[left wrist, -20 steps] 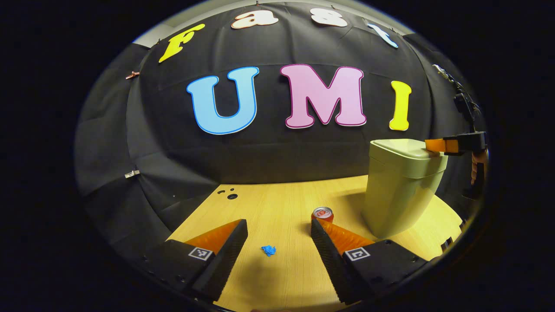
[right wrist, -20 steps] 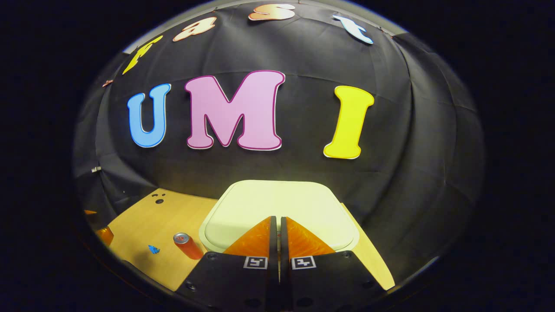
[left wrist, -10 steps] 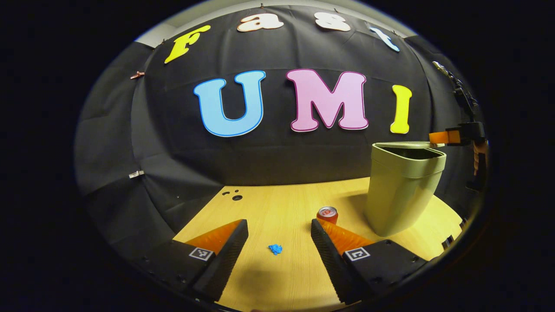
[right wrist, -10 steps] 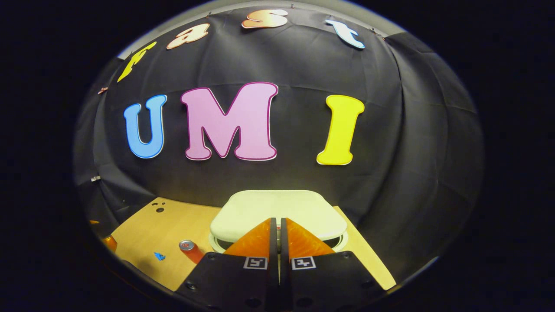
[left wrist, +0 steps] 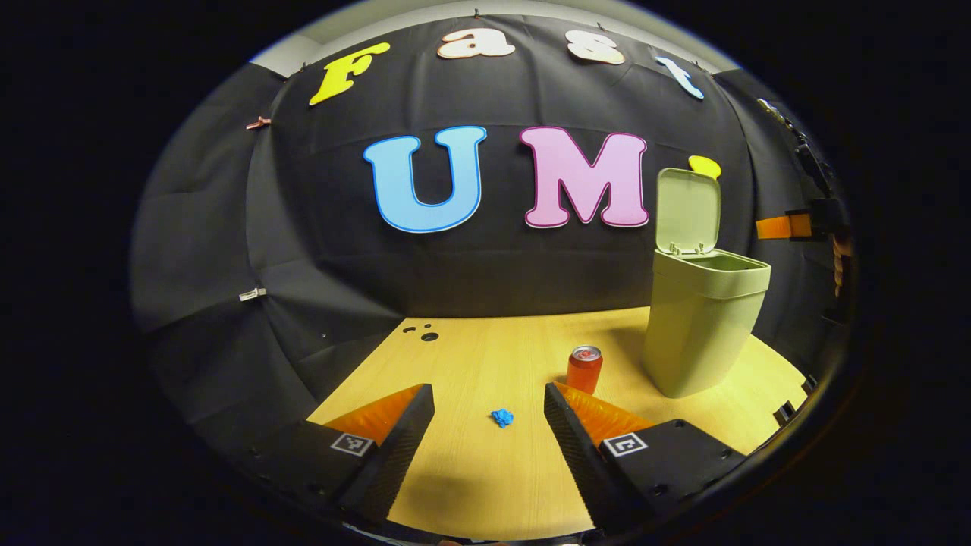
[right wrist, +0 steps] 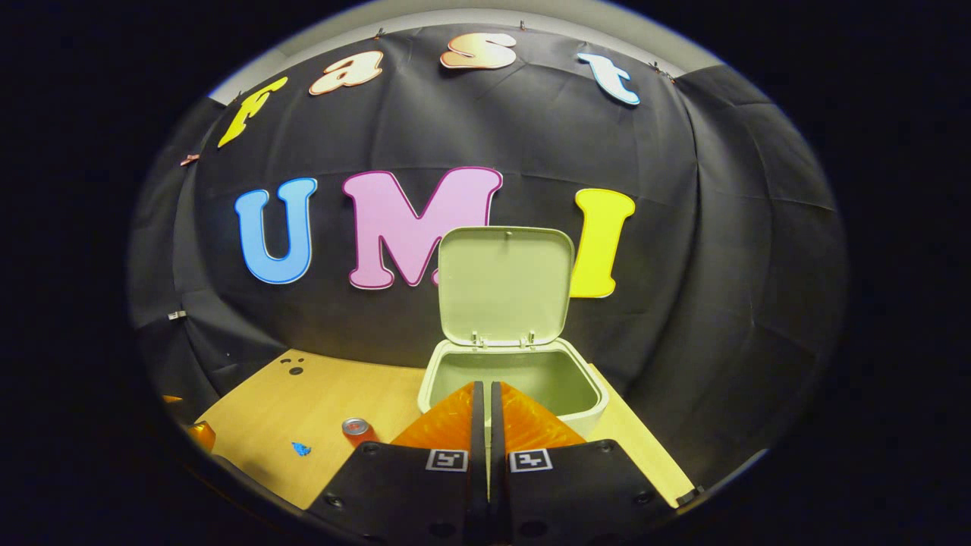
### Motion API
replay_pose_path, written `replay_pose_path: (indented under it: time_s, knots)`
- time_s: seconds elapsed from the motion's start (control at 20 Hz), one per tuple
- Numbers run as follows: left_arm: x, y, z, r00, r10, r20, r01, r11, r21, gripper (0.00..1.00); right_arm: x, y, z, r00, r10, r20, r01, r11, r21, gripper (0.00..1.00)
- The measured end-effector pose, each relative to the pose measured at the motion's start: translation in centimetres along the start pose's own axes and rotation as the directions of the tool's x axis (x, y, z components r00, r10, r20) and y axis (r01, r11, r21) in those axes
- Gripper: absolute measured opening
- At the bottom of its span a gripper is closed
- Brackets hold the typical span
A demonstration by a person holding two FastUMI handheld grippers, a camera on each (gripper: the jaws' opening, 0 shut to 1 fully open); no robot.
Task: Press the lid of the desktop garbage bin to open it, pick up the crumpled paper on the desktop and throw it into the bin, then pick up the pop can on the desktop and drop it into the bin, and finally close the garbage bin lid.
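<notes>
Two hand-held grippers are in the booth, and neither one holds anything. In the left gripper view, the left hand-held gripper (left wrist: 489, 447) sits low above the wooden surface (left wrist: 485, 356), with its two fingers spread wide apart. Between those fingers, a bit farther ahead, a small blue ball of crumpled paper (left wrist: 501, 417) lies on the surface. Just to the right of the paper and a little farther back, the orange pop can (left wrist: 584, 369) stands upright. It is near the tip of the finger on the right side of the view but does not touch it. To the right of the can stands the pale green garbage bin (left wrist: 702, 334). Its lid (left wrist: 686, 210) is flipped up and stands almost straight at the back of the bin, so the top is open. At the far right edge, the right hand-held gripper (left wrist: 785, 227) hangs in the air beside the bin, higher than its rim. In the right gripper view, that gripper's fingers are pressed close together with only a thin slit between them, and they point at the open bin from above. The can and the paper sit down on the left in that view.
</notes>
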State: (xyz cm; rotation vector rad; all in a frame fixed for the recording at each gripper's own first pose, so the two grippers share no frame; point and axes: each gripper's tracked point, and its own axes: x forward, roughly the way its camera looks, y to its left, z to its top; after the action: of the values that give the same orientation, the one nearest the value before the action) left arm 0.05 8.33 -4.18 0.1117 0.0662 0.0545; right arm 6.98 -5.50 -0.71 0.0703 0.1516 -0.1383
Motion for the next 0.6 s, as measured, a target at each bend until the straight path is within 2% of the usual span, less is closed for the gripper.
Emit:
replay_pose_path:
  time_s: [0.2, 0.45, 0.6]
  knots:
    - [-1.1, 1.7, -0.7, 1.000, 0.011, 0.007, -0.011, 1.000, -0.002, 0.94, -2.5, 2.0, 0.2, 1.000, 0.024, 0.020, -0.024, 1.000, -0.008, 0.05]
    - [-1.4, 2.0, -0.1, 1.000, 0.021, 0.017, -0.021, 0.999, -0.024, 0.94, -3.5, 3.4, 0.3, 0.998, 0.057, 0.027, -0.057, 0.998, 0.003, 0.06]
    - [-1.0, 1.5, 0.5, 1.000, 0.018, 0.025, -0.018, 1.000, -0.019, 0.94, -3.1, 3.9, 0.1, 0.997, 0.076, 0.026, -0.077, 0.997, 0.028, 0.11]
